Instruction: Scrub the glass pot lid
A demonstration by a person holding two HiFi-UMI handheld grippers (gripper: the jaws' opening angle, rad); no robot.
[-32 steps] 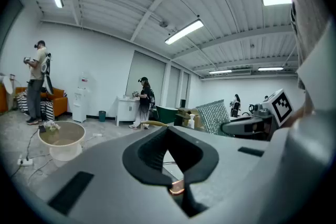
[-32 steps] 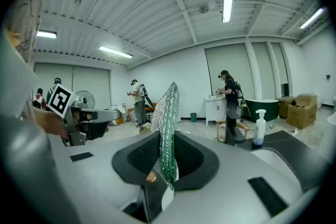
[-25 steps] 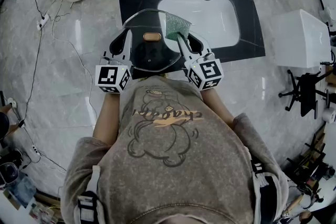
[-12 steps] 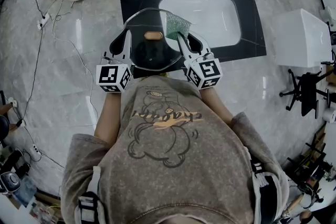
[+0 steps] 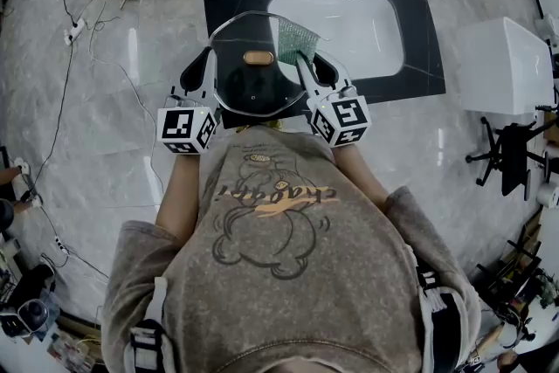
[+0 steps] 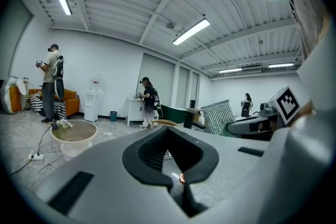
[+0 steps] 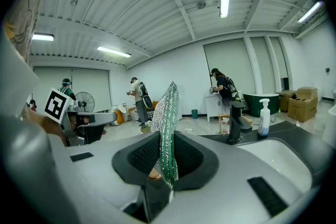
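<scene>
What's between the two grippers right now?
In the head view, the glass pot lid spans the gap; the left gripper pinches its rim, the right gripper holds a green scouring pad.

One glass lid [image 5: 255, 97], one scourer [image 5: 295, 40] — two hand-held grippers [image 5: 212, 58] [image 5: 302, 59].
</scene>
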